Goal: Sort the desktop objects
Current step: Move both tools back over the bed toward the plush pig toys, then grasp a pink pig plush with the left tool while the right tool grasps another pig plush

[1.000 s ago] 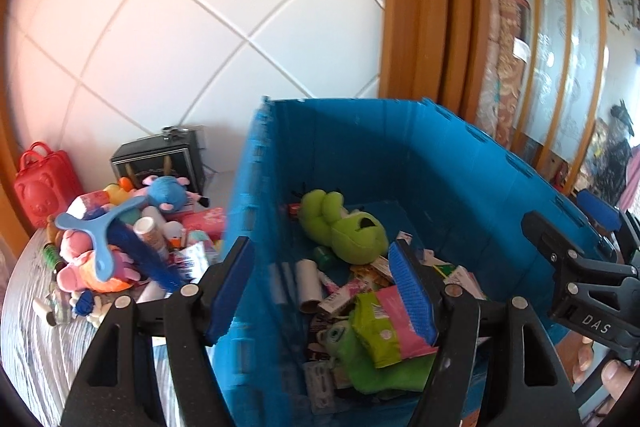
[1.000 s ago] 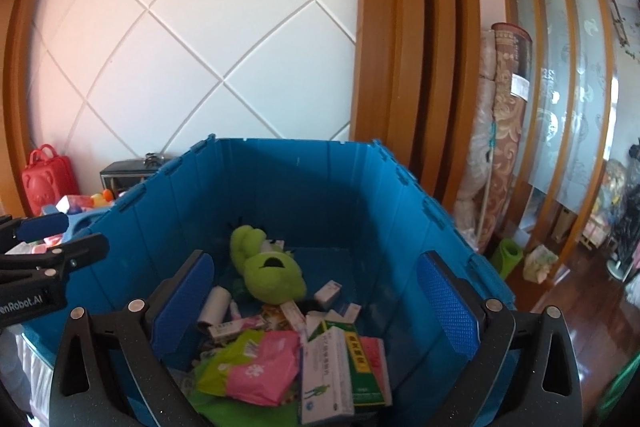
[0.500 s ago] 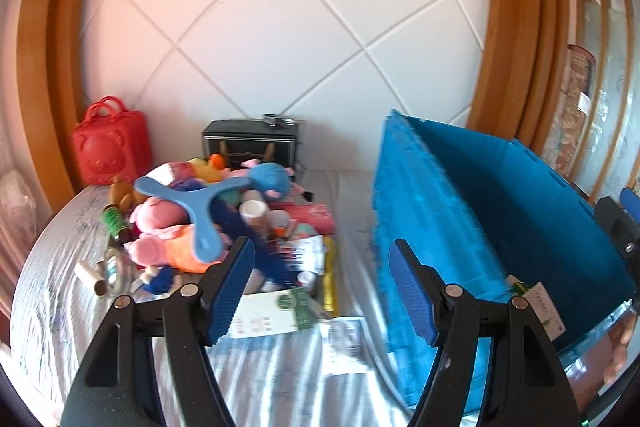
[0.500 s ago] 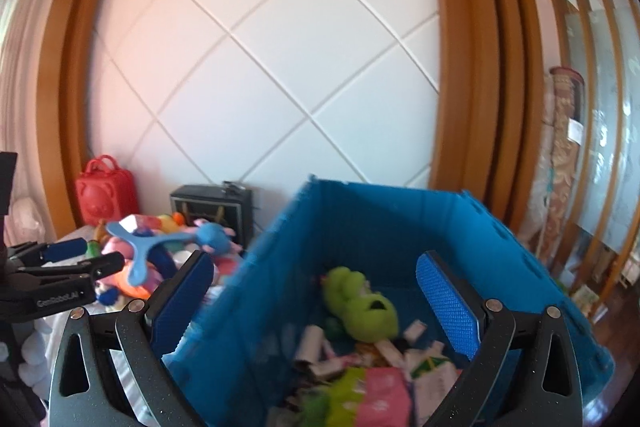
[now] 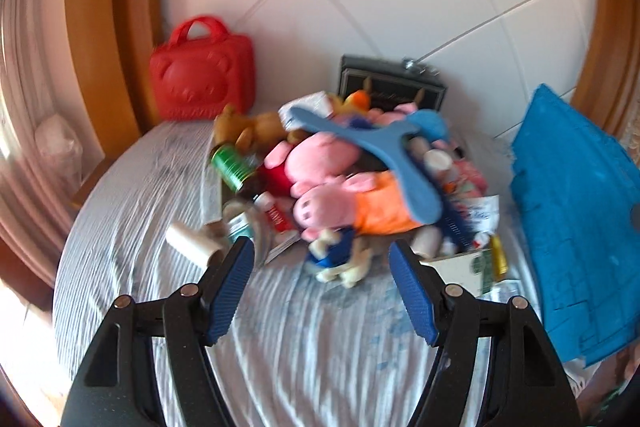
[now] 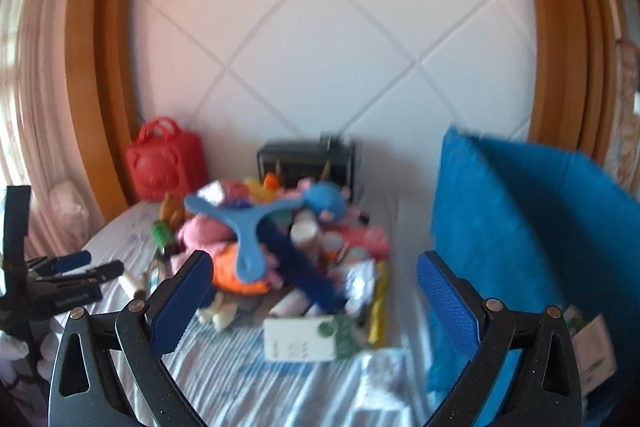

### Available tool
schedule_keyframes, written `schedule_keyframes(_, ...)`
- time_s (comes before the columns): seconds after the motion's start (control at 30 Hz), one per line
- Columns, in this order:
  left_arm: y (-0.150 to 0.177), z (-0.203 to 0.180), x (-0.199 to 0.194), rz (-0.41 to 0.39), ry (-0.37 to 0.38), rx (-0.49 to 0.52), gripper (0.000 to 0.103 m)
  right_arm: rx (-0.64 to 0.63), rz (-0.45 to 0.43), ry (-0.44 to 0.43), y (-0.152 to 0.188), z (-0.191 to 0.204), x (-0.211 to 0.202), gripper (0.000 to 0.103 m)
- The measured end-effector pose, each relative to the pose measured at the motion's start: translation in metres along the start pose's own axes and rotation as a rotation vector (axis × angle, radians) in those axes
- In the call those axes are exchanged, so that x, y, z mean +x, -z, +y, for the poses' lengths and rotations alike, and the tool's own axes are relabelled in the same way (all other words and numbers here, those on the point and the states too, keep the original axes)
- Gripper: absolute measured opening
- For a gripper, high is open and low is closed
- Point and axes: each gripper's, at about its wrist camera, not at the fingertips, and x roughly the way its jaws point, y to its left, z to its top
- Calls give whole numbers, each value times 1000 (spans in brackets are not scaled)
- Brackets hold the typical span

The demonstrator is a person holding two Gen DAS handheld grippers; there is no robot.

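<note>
A heap of toys and small packages lies on the striped cloth: a pink plush pig (image 5: 320, 163), a blue three-armed plastic toy (image 5: 384, 147) (image 6: 248, 223) on top, a green can (image 5: 232, 163) and a white tube (image 5: 192, 247). A blue crate (image 5: 576, 227) (image 6: 520, 219) stands to the right. My left gripper (image 5: 320, 267) is open and empty just in front of the heap. My right gripper (image 6: 312, 287) is open and empty, facing the heap, with a white-and-green box (image 6: 304, 343) below it. The left gripper shows at the left of the right wrist view (image 6: 76, 267).
A red bear-faced case (image 5: 202, 71) (image 6: 166, 163) stands against the white tiled wall at the back left. A black box (image 5: 390, 83) (image 6: 306, 163) stands behind the heap. Bare striped cloth (image 5: 320, 347) lies in front. A wooden frame runs up both sides.
Both grippers have swung left, away from the blue crate's inside to face the toy heap. The left gripper has moved closer to the heap. Both stay open and empty.
</note>
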Motion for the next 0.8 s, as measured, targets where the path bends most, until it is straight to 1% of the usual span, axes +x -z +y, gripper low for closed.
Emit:
schedule_keyframes(0.07,2,17,19,23,-23,-7,69,23,80,-7,11,11,33,103)
schedule_keyframes(0.13,4,25,38,36,-45,10,69,16,128,-7,21,17,56,103)
schedule_keyframes(0.17,5,27,51,57,-59,22,69,8,148,-4,26,19,67,103)
schedule_keyframes(0.2,6,30,58,71,-57,25,69,1,173,3,31,22,79,103)
schedule_keyframes(0.23,6,32,67,81,-39,20,69,-1,203,1,36,24,92,103)
schedule_keyframes(0.3,4,32,80,89,-1,7,69,10,236,-30,44,29,111,103)
schedule_keyframes(0.4,-5,22,102,111,42,23,69,36,286,-94,50,35,141,103)
schedule_keyframes(0.57,-20,3,148,154,53,61,69,19,366,-155,58,48,199,103)
schedule_keyframes(0.67,-23,-6,181,198,53,96,69,19,414,-166,61,49,232,103)
schedule_keyframes(0.73,-21,-10,199,217,40,127,70,25,435,-195,62,51,254,103)
schedule_keyframes(0.77,-20,-11,206,216,45,135,77,21,443,-205,62,53,263,103)
schedule_keyframes(0.8,-20,-11,210,209,45,139,89,13,448,-211,63,55,272,103)
